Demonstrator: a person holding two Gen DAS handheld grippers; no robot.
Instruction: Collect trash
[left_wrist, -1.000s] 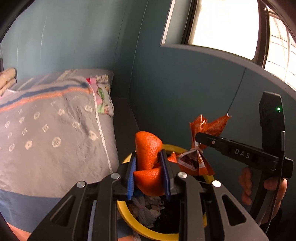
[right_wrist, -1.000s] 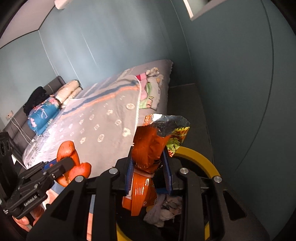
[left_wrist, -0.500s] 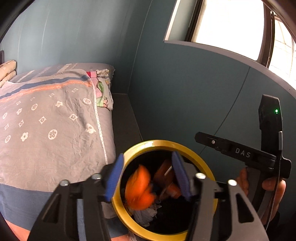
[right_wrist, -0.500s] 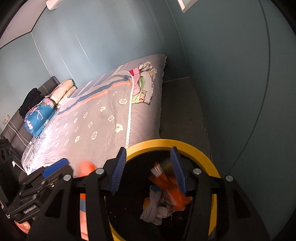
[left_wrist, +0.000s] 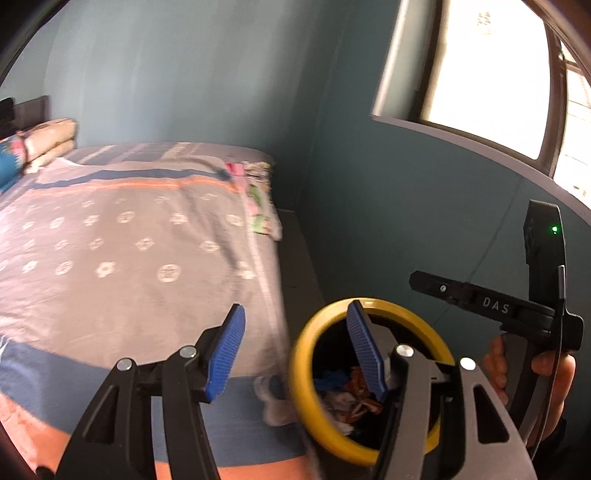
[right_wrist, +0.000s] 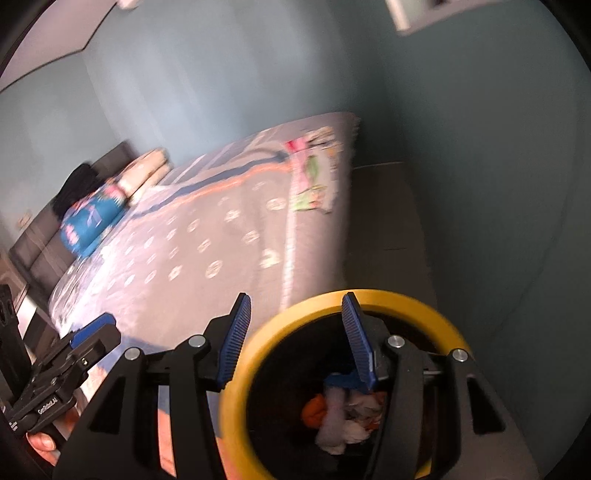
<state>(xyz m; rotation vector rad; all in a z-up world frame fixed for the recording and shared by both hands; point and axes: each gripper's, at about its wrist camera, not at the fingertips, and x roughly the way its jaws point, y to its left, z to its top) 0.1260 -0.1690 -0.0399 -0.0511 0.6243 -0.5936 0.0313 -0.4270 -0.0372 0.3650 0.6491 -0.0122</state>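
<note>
With both loads already dropped, the left gripper (left_wrist: 295, 350) and the right gripper (right_wrist: 295, 332) stood spread and empty, neither set of blue ribbed pads (left_wrist: 226, 352) pressing on anything. The collected trash, crumpled white tissue with orange scraps (right_wrist: 343, 417), lay at the bottom of the round black bin with the yellow rim (right_wrist: 236, 369), which stood on the floor just beside the bed covered in a grey flower-patterned quilt (left_wrist: 122, 254). The step in hand was judged to be the withdrawal from the bin toward the next item; it would be done well by keeping the jaws apart, clearing the yellow rim without knocking it, and scanning quilt and floor for remaining litter.

The left wrist view alone showed the bright window (left_wrist: 480, 70), the person's hand (left_wrist: 550, 384) on the other gripper's handle, and something pale on the floor (left_wrist: 275, 402) against the bin, too blurred to identify. The right wrist view alone showed the bin's contents plainly, the blue patterned pillow (right_wrist: 88, 221) and the dark headboard (right_wrist: 40, 258).
</note>
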